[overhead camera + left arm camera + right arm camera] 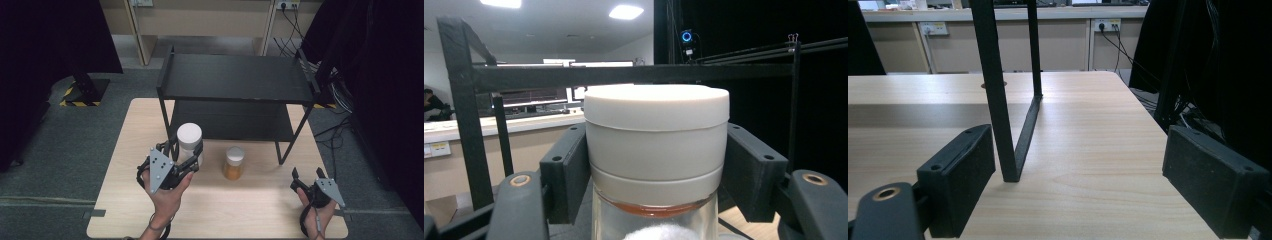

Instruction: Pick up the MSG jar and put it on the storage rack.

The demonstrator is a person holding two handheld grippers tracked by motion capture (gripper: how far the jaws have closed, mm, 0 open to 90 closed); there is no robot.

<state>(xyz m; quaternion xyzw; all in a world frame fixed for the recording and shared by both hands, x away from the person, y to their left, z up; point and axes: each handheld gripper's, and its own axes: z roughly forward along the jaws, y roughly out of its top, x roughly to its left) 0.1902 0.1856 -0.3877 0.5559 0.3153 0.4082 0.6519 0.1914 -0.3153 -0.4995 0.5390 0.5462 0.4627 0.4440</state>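
A clear jar with a wide white lid stands at the left front leg of the black two-level rack. My left gripper is shut on it. In the left gripper view the two black jaws press the lid from both sides, and an amber band shows under the lid. I cannot tell whether the jar rests on the table. A smaller jar with orange contents and a pale lid stands alone right of it. My right gripper is open near the table's front right, with nothing between its fingers.
The wooden table carries the rack at its back half. The rack's right front leg rises just ahead of my right gripper's left jaw. Cables and dark curtains lie to the right of the table.
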